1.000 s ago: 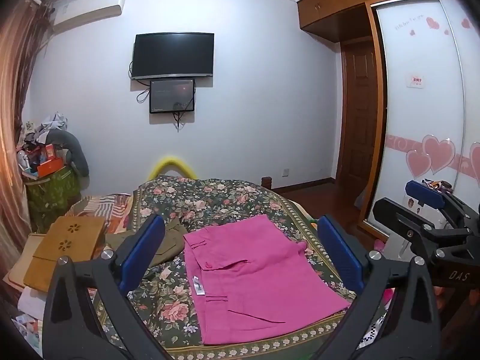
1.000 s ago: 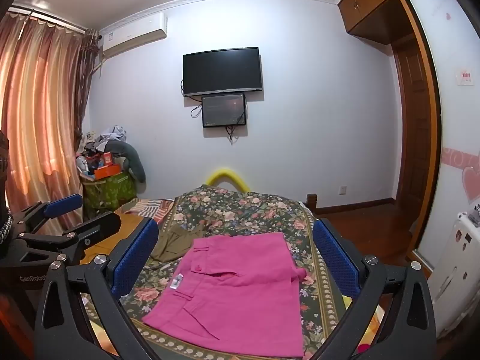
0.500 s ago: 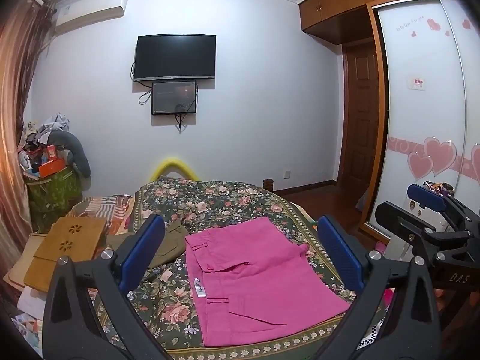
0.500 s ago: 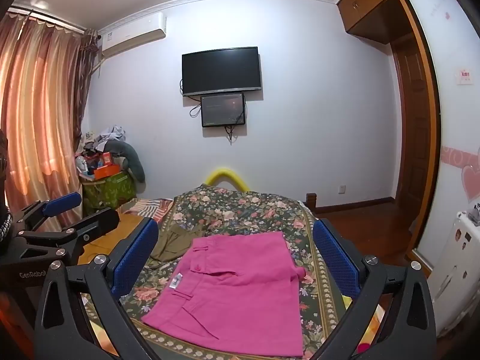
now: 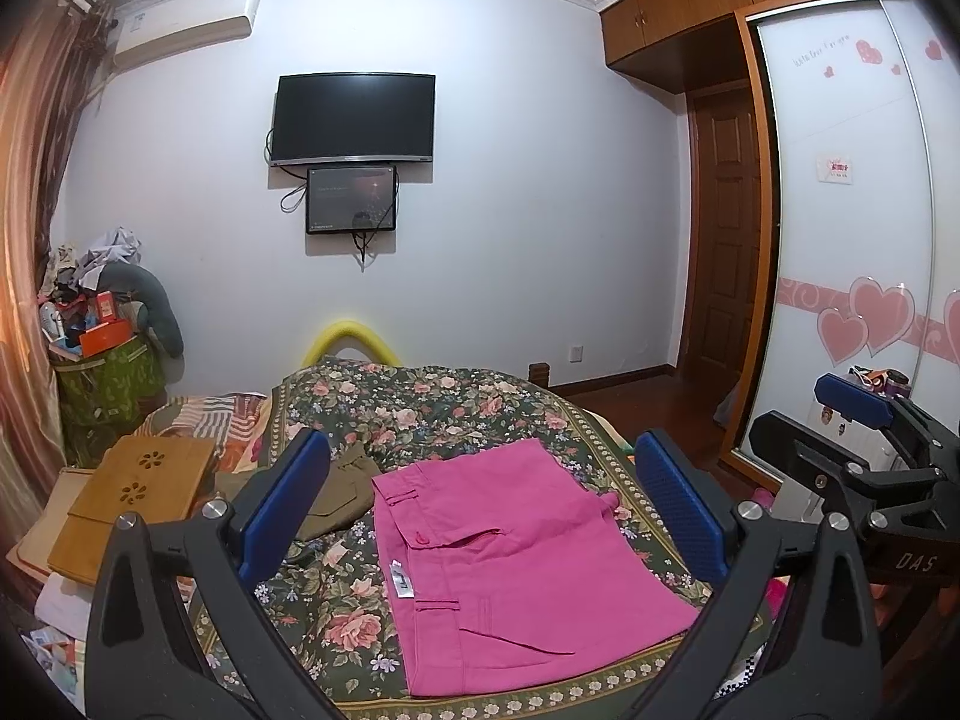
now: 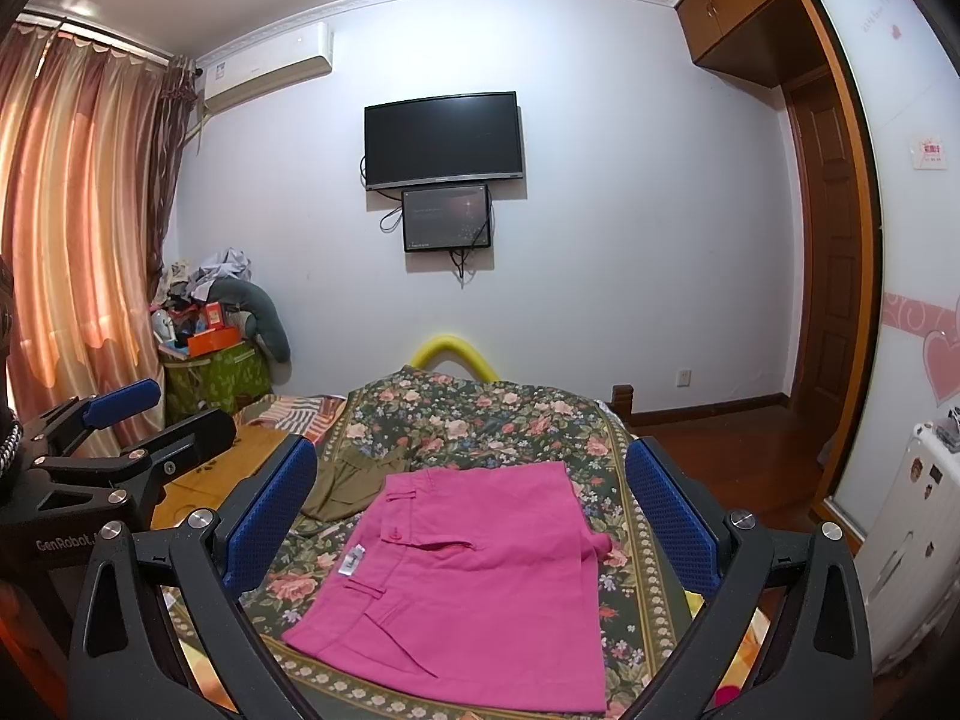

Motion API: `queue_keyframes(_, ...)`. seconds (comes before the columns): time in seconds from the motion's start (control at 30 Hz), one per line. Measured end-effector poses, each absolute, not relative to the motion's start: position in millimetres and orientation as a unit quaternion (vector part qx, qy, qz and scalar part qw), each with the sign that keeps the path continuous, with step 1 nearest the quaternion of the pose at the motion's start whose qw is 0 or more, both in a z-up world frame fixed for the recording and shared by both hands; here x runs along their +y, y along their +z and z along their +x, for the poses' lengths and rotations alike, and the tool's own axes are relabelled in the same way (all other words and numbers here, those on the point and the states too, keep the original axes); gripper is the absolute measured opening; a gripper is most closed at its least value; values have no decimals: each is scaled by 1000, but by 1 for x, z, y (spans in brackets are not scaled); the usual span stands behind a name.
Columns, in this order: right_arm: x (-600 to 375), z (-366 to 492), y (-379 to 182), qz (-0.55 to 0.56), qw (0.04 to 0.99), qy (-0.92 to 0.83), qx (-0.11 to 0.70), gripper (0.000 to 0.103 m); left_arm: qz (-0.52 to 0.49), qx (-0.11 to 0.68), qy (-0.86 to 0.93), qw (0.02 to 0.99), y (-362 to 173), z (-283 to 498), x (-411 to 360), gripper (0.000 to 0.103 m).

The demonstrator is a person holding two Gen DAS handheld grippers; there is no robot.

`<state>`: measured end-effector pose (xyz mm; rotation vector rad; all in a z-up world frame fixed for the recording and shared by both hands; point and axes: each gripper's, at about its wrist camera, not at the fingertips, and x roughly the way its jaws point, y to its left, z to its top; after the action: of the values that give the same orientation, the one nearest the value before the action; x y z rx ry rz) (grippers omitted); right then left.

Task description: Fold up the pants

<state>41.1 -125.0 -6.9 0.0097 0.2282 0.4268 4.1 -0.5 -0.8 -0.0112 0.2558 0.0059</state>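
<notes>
Pink pants (image 5: 516, 564) lie folded flat on a floral bedspread (image 5: 420, 414), an olive garment (image 5: 339, 489) just left. The left gripper (image 5: 483, 510) and right gripper (image 6: 471, 516) hover above, jaws wide apart, empty. Only the right view shows the curtains (image 6: 72, 228).

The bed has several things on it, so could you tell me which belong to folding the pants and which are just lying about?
Job in hand:
pink pants
left claw
right claw

Lying about:
olive garment
wooden lap desk
green basket
</notes>
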Motion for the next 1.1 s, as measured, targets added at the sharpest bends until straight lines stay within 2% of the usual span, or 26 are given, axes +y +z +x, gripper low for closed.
queue_keyframes(1.1,-123,42,-11,5,971,210,117,102,-6,122,3,992,1,2,1,103)
